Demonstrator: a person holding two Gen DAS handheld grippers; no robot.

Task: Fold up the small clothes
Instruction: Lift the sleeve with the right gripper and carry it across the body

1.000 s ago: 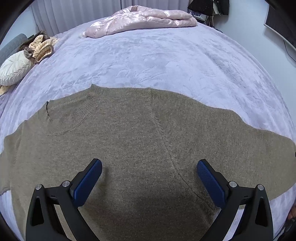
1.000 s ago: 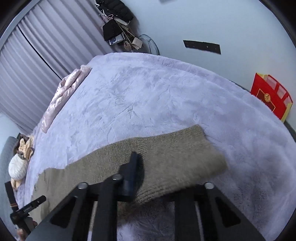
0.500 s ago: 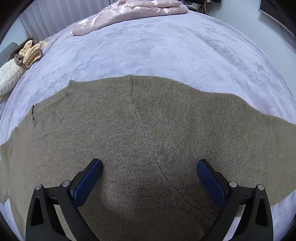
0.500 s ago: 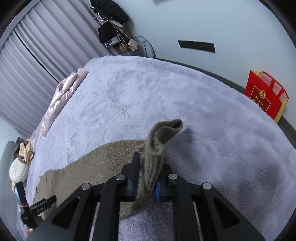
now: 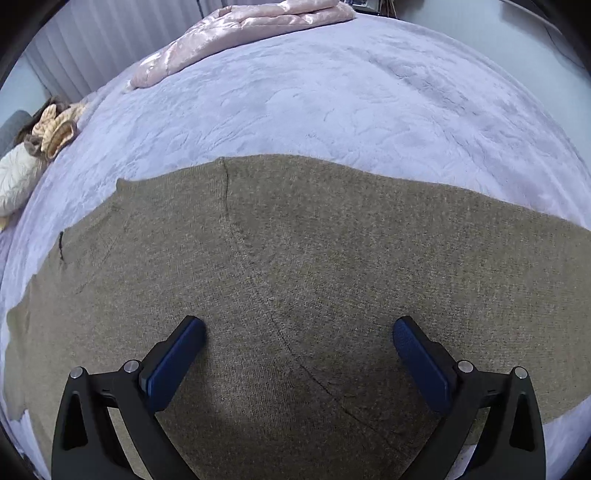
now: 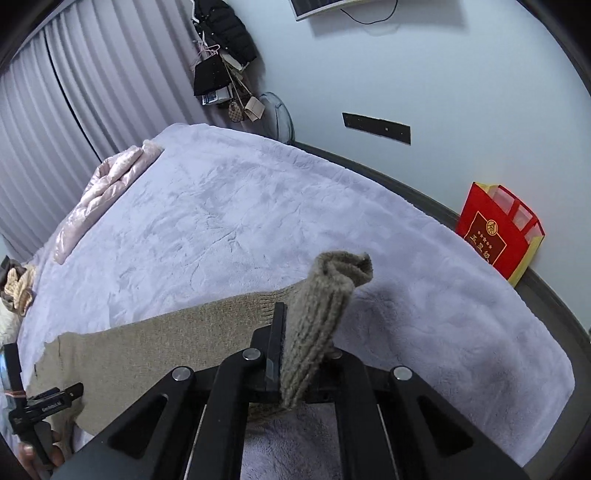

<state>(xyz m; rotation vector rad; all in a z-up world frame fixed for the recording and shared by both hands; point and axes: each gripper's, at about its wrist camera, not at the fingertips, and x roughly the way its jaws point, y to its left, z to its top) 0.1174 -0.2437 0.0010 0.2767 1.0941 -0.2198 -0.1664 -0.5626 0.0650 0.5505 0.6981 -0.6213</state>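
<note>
A brown knit sweater [image 5: 295,277] lies flat on the lavender bed, its neck at the left of the left wrist view. My left gripper [image 5: 299,343] hovers open just above the sweater's body, blue pads wide apart, holding nothing. My right gripper [image 6: 306,332] is shut on the sweater's sleeve cuff [image 6: 328,291], which stands up folded between the jaws and is lifted off the bed. The rest of the sweater [image 6: 155,343] stretches away to the left. The left gripper also shows at the lower left of the right wrist view [image 6: 40,410].
The lavender plush blanket [image 5: 332,92] covers the bed. A pink quilted jacket [image 5: 236,29] lies at the far edge. A tan garment [image 5: 55,129] and a white cushion [image 5: 14,177] sit at the far left. A red paper bag [image 6: 498,232] stands by the wall.
My right gripper has closed on the sleeve cuff and lifted it off the bed. My left gripper has moved forward and lower over the sweater's body, still open.
</note>
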